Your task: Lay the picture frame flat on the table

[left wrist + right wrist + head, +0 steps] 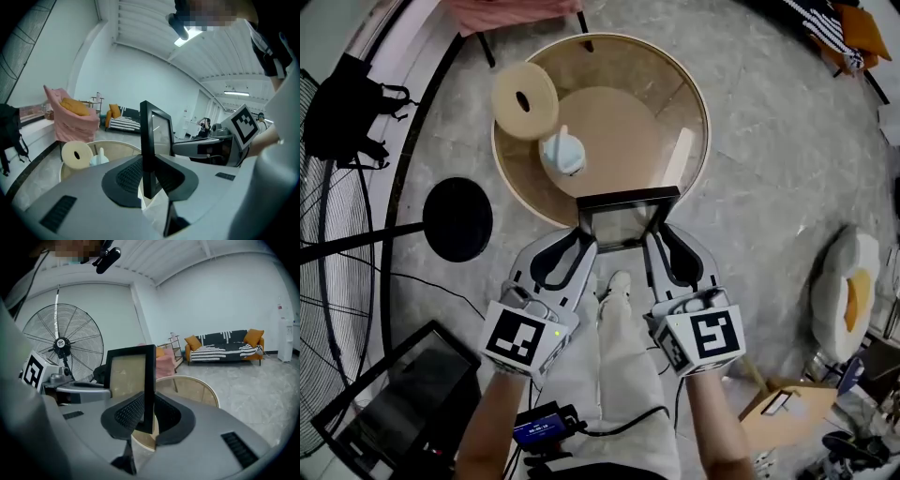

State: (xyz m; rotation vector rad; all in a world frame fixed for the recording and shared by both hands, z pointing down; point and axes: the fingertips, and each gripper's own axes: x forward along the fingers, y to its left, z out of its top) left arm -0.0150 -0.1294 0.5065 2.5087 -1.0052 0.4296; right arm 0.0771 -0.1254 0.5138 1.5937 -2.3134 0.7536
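A black picture frame (623, 217) with a glass front is held between both grippers over the near rim of the round table (697, 103). It stands roughly upright and leans a little. My left gripper (586, 239) is shut on the frame's left edge. In the left gripper view that edge (150, 140) stands vertical between the dark pads (129, 176). My right gripper (654, 239) is shut on the frame's right edge. In the right gripper view the frame (131, 376) sits clamped in the jaws, with my right gripper (149, 418) around its lower side.
On the table lie a cream round disc with a hole (525, 100) and a pale blue-white bottle-like thing (562, 153). A big fan (328, 281) and its black round base (457, 218) stand at left. An egg-shaped cushion (848, 291) lies on the floor at right.
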